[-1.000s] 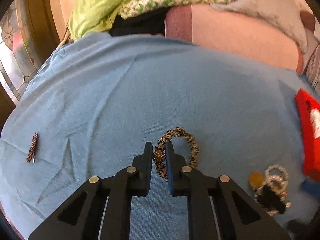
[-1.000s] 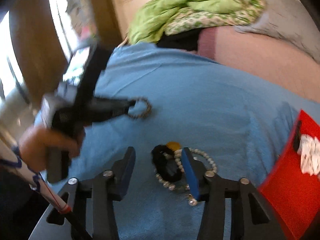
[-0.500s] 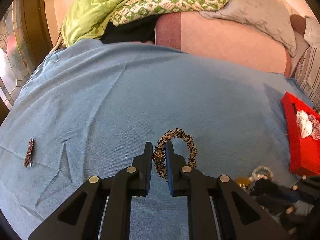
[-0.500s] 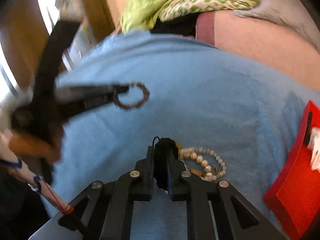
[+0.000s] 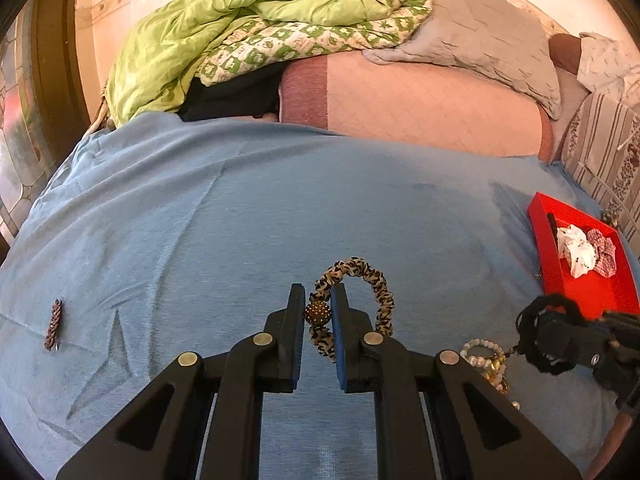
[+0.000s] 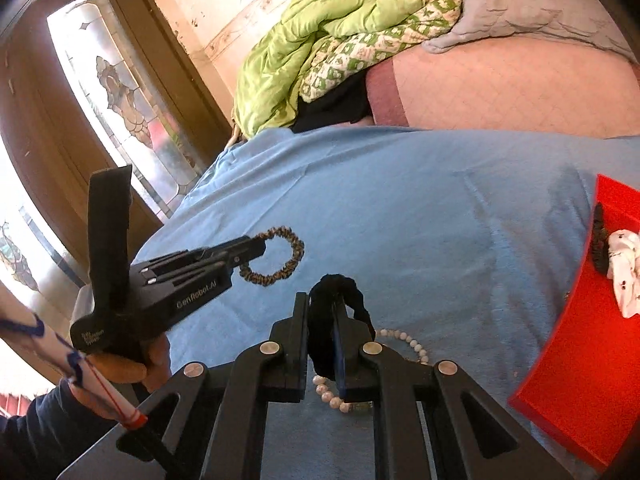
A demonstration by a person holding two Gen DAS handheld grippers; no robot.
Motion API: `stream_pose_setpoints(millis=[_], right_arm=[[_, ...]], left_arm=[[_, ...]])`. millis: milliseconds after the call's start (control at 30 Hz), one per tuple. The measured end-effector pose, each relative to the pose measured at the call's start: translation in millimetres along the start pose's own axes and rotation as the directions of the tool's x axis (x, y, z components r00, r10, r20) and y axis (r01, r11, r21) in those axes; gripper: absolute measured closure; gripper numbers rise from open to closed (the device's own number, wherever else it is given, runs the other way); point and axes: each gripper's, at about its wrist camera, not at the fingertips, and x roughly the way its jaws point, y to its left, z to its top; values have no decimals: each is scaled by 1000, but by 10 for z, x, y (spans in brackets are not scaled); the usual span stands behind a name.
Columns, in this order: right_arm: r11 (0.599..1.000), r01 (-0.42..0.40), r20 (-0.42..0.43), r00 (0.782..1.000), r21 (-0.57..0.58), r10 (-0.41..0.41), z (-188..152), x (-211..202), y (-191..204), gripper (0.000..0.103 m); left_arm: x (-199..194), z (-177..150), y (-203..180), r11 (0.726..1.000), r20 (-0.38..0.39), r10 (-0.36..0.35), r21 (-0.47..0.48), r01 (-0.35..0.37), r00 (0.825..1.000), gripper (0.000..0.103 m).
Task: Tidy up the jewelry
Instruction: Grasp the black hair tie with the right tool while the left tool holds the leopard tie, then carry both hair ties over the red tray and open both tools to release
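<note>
Both grippers are lifting clear of the blue bedspread (image 5: 280, 208) now — a second ago the right fingers were wide around the black scrunchie (image 6: 336, 312); now the right gripper (image 6: 321, 334) is clamping it. The left gripper (image 5: 318, 316) is gripping the leopard scrunchie (image 5: 360, 280) at its beaded ball, loop pointing away. The red tray (image 6: 580, 360) is lying to the right, nearer the right gripper, its near-left edge facing the fingers — open bedspread in between. The pearl bracelet (image 6: 404, 344) is lying below the right fingers, and a small brown clip (image 5: 54, 324) is sitting far left.
</note>
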Motion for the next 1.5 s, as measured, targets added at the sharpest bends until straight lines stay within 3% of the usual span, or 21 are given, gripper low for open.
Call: stream_pose_setpoints(millis=[500,1067,1500], right_arm=[[1000,15,19,1000,16,-15,22,-79,-8,92],[999,25,28,999,41,-26,57,-107,-80,92],[990,68,90,993,124,-80,52,-489,-418,92]], left_arm=[[33,-39,-168,998,-7,7,60,-6,1000,91],[26,-33,-204,998,-3,9,67,-9,1000,91],[-126,3,-479,995,17,-80,61,79,997,91]])
